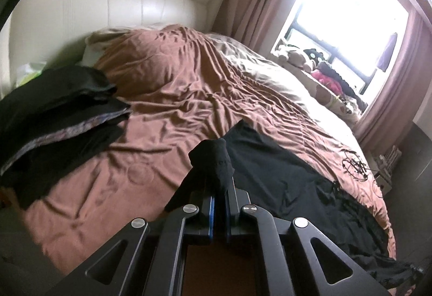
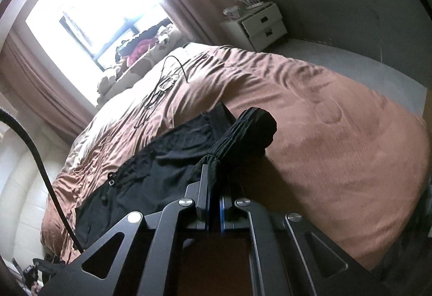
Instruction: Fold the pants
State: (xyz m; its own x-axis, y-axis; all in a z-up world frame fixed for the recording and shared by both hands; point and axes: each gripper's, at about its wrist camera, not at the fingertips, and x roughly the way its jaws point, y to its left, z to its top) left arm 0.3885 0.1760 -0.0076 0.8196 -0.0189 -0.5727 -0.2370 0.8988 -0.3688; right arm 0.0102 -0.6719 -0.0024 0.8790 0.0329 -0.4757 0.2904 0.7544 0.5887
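Black pants (image 1: 283,177) lie stretched over the brown bedspread (image 1: 167,96), running from my left gripper toward the bed's foot. My left gripper (image 1: 219,188) is shut on a bunched end of the pants, lifted off the bed. In the right wrist view the same pants (image 2: 162,161) trail away to the left, and my right gripper (image 2: 214,174) is shut on the gathered elastic waistband (image 2: 251,128), also held above the bedspread (image 2: 337,134). The fingertips of both grippers are hidden by the cloth.
A stack of folded dark clothes (image 1: 59,112) sits at the left by the cream headboard (image 1: 108,4). Black cables (image 1: 353,163) lie near the bed's far corner. Window sill with soft toys (image 1: 310,58), curtains, and a white nightstand (image 2: 256,26) beyond the bed.
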